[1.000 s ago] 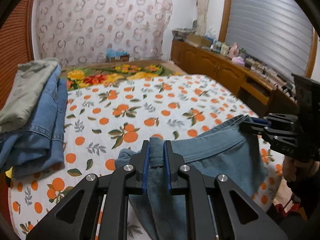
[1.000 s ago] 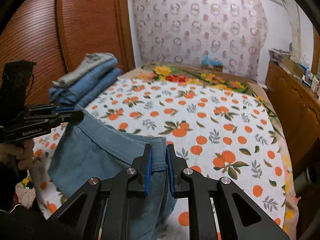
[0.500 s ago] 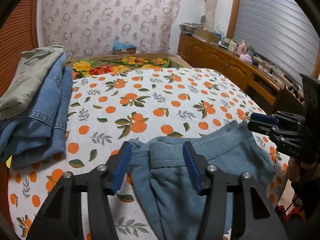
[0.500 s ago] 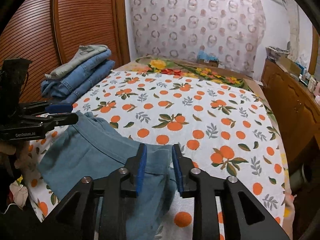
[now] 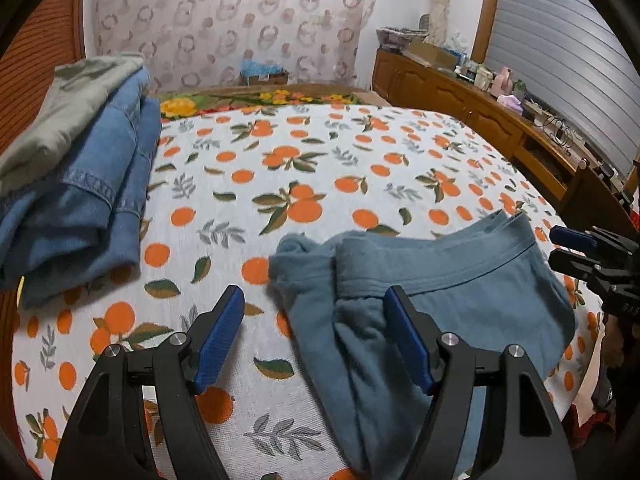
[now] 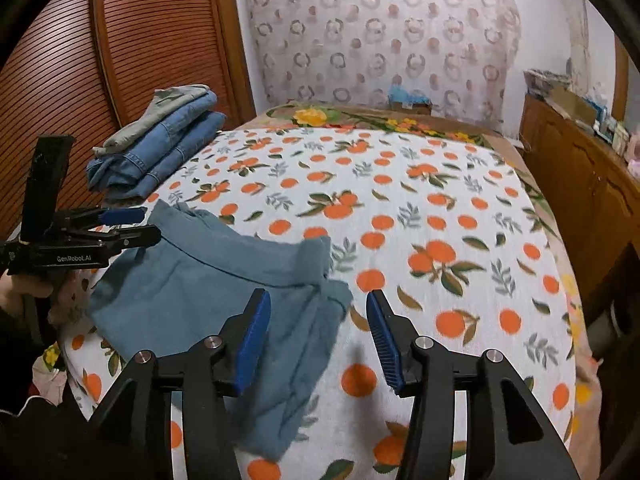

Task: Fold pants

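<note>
Teal-blue pants [image 5: 420, 292] lie on the orange-print bedspread [image 5: 304, 168], waistband towards the far side and legs hanging over the near edge. They also show in the right wrist view [image 6: 208, 280]. My left gripper [image 5: 314, 336] is open and empty just short of the waistband's left corner. My right gripper [image 6: 318, 336] is open and empty just short of the waistband's right corner. Each gripper shows in the other's view, the right one [image 5: 576, 248] and the left one [image 6: 120, 224], with their jaws apart.
A stack of folded jeans with a grey-green garment on top [image 5: 76, 172] lies at the bed's left side, also in the right wrist view [image 6: 160, 144]. A wooden sideboard [image 5: 500, 120] runs along the right. A wooden slatted wall [image 6: 100, 60] stands to the left.
Both grippers were shut on the waistband corners a second ago. They have opened, let the pants drop onto the bed, and drawn back slightly.
</note>
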`<state>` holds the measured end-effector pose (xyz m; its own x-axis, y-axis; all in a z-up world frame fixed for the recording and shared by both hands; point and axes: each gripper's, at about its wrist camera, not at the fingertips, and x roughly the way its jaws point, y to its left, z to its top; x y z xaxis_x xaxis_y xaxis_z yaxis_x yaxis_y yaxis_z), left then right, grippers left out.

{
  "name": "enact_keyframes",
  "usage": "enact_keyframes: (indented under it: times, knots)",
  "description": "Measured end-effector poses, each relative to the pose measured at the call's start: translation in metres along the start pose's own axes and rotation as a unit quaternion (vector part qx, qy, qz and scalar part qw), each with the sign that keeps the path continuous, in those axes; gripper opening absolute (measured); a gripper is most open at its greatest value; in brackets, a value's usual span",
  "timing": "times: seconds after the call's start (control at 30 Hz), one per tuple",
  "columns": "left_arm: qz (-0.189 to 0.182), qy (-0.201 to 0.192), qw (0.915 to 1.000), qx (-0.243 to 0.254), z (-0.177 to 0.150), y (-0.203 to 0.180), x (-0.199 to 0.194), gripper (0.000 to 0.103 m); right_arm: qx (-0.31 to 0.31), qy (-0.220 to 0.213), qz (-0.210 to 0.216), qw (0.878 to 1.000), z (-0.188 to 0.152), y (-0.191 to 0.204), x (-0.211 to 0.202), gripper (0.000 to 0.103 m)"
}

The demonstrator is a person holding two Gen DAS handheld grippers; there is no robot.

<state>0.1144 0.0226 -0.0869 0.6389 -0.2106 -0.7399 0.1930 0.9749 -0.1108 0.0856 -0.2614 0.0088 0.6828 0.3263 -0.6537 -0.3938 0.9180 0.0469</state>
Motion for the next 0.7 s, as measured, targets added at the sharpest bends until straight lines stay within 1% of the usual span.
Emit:
enact_keyframes:
  times: [0.17,0.23,0.47,0.7]
  knots:
    - [0.000,0.004,1.0000,-0.001,-0.002,0.000,0.005,0.073,0.015,0.012,-0.007,1.000,0.002,-0.004,0.006,0.052]
    - [-0.001,0.006,1.0000,-0.002,-0.003,0.001,0.007,0.073,0.021,0.018,0.007,1.000,0.002,-0.004,0.009,0.052]
    - [-0.004,0.006,1.0000,-0.005,-0.004,0.003,0.009,0.074,0.025,0.040,0.030,0.998,0.008,-0.003,0.024,0.052]
    - [-0.005,0.006,1.0000,-0.006,-0.004,0.003,0.009,0.075,0.032,0.054,0.037,0.997,0.017,-0.004,0.044,0.052]
